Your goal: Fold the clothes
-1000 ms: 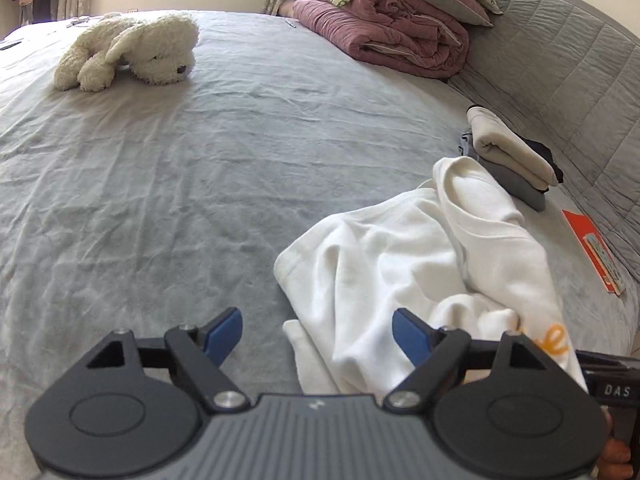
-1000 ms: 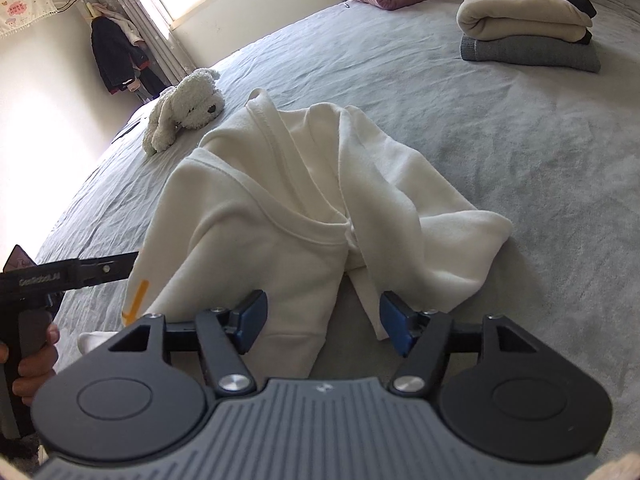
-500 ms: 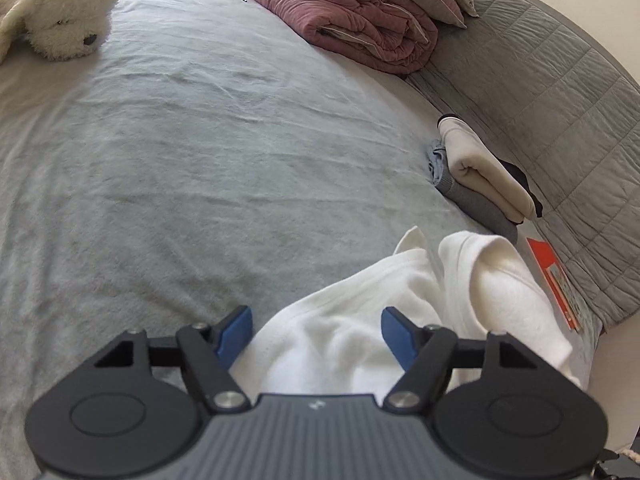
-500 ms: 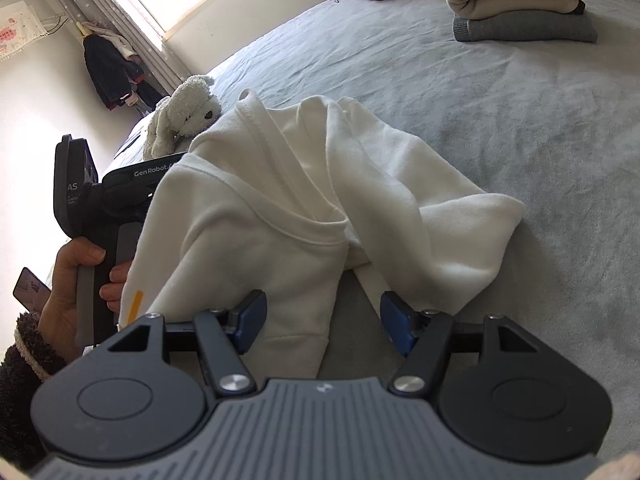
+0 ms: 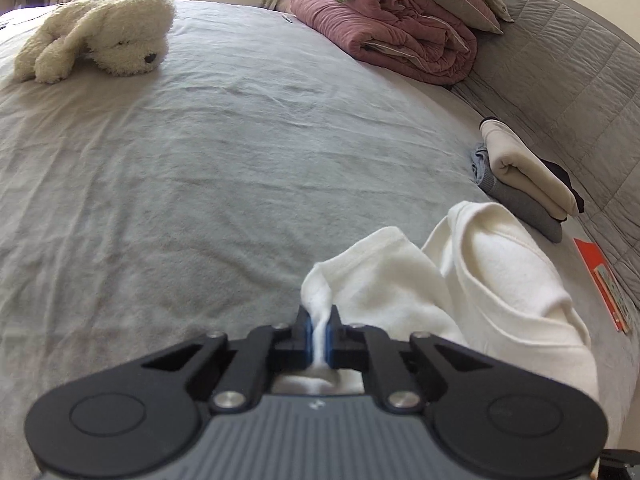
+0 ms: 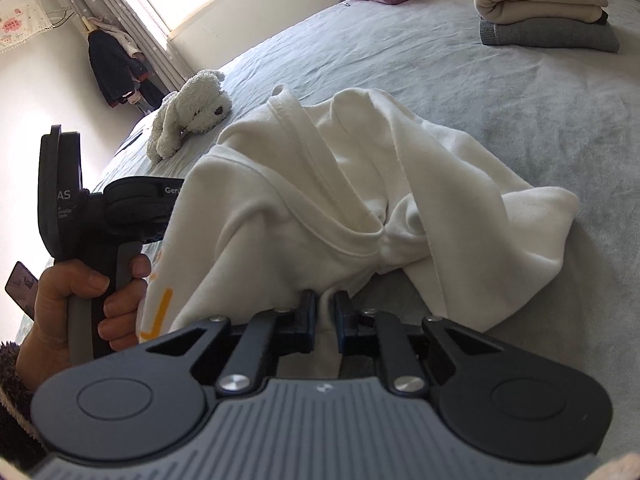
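A white sweatshirt [image 5: 472,280] with an orange mark lies crumpled on the grey bed [image 5: 200,168]. My left gripper [image 5: 318,334] is shut on a bunched edge of it near the bed's front. In the right wrist view the sweatshirt [image 6: 340,200] spreads ahead, and my right gripper [image 6: 323,320] is shut on its lower hem, the fabric pinched between the jaws. The left gripper's body and the hand holding it show at the left of the right wrist view [image 6: 100,224], its jaws hidden behind the sweatshirt.
A stack of folded clothes [image 5: 524,176], cream on grey, sits at the right by the quilted headboard [image 5: 580,80]; it also shows in the right wrist view [image 6: 544,12]. A plush dog [image 5: 100,36] lies far left. Rolled maroon bedding [image 5: 400,36] is at the back. An orange card [image 5: 608,288] lies at the right edge.
Both grippers have closed from open onto the white sweatshirt. The left gripper moved in to its edge and now holds a bunched fold.
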A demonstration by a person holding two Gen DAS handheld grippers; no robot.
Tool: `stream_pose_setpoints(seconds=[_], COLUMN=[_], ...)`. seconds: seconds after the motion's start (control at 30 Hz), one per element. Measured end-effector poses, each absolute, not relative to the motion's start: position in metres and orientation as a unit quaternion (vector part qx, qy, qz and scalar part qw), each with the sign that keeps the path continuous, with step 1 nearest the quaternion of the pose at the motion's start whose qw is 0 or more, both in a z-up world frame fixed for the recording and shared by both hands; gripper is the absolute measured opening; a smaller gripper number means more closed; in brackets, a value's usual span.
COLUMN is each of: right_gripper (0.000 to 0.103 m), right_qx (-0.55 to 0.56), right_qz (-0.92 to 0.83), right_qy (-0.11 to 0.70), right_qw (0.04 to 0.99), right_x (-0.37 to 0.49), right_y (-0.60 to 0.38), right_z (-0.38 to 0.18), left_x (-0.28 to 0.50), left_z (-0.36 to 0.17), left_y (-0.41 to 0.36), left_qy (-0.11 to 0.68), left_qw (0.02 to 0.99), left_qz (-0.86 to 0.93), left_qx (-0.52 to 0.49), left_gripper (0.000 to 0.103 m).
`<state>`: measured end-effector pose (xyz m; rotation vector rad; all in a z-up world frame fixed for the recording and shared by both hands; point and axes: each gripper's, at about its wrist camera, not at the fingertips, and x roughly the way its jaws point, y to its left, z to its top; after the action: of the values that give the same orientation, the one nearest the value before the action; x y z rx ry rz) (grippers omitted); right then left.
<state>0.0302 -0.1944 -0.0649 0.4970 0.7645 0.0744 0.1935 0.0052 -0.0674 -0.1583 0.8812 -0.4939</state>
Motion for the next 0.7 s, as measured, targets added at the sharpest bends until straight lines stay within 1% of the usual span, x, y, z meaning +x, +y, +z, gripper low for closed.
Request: stream_pose_setpoints(seconds=[0.2, 0.33, 0.53, 0.7], right_gripper=[0.011, 0.011, 0.010, 0.009], right_qx=[0.228, 0.231, 0.222, 0.223], right_qz=[0.014, 0.000, -0.005, -0.021], right_qy=[0.362, 0.358, 0.349, 0.338], right_qw=[0.904, 0.905, 0.911, 0.914], right_x=[0.020, 0.015, 0.005, -0.009], right_y=[-0.194, -0.190, -0.181, -0.181], right_z=[-0.058, -0.053, -0.043, -0.039], left_x=[0.155, 0.120, 0.067, 0.029], left_z=[-0.045, -0.036, -0.035, -0.040], left_y=[0.083, 0.126, 0.166, 0.182], left_qy=[0.386, 0.375, 0.374, 0.386], left_qw=[0.907, 0.915, 0.919, 0.913], left_qz=[-0.140, -0.106, -0.064, -0.058], left_qx=[-0.096, -0.109, -0.110, -0.116], left_gripper=[0.006, 0.006, 0.006, 0.006])
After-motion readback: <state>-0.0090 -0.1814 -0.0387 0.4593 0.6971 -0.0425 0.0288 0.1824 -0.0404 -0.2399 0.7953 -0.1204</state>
